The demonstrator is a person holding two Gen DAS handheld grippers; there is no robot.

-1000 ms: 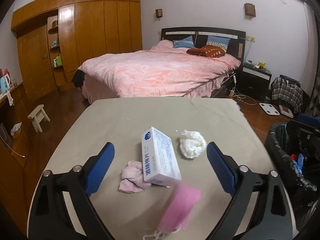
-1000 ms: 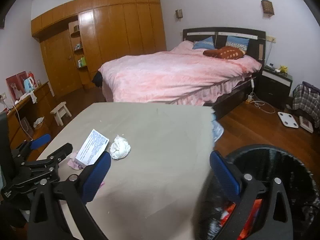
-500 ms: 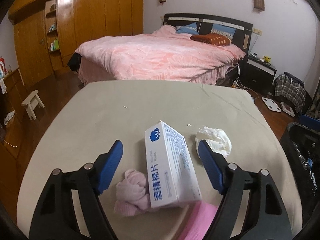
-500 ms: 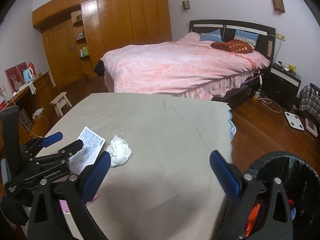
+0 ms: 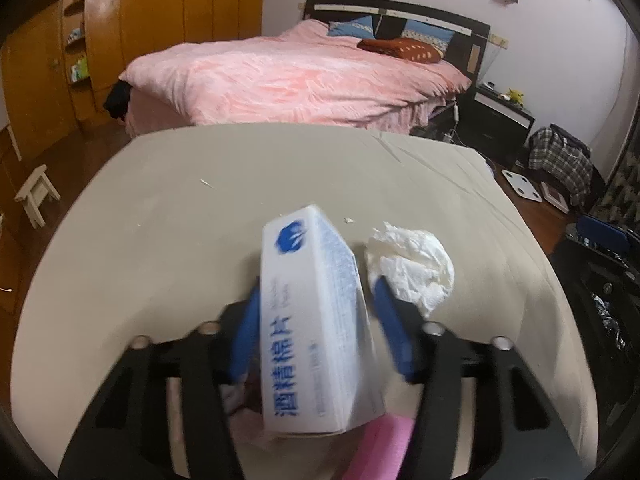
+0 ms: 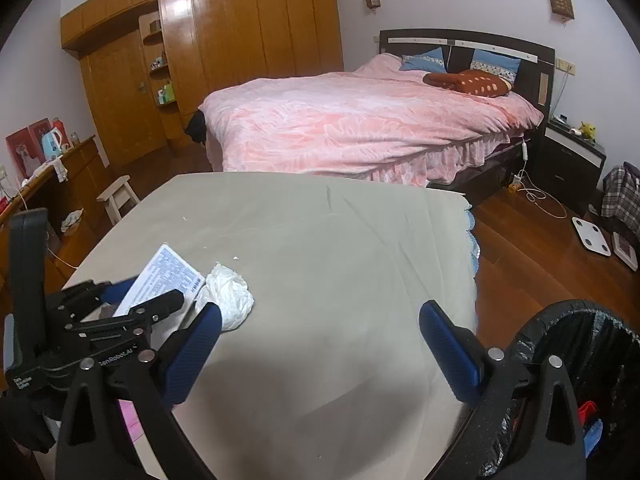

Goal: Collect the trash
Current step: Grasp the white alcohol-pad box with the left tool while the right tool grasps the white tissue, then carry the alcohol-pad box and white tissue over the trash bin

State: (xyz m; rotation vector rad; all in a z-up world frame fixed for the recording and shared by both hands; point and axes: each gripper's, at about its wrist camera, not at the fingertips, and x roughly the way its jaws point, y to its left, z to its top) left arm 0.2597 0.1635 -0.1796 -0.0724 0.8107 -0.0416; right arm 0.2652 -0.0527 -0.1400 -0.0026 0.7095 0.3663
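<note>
Left wrist view: the left gripper (image 5: 316,312) tips down, jaws closing around the white box (image 5: 316,320) on the table (image 5: 160,220). A crumpled tissue (image 5: 412,268) and pink bits wait. The bin (image 6: 580,360) holds some trash. The right gripper (image 6: 320,336) hangs wide and empty.

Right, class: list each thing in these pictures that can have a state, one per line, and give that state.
White box: tilted, between the left gripper's closing fingers.
Right gripper: open, holding nothing.
White tissue: crumpled, lying on the table.
Pink cloth: bunched under the box.
Trash bin: open, bag-lined, trash inside.
Bed: covered by a pink quilt.
</note>
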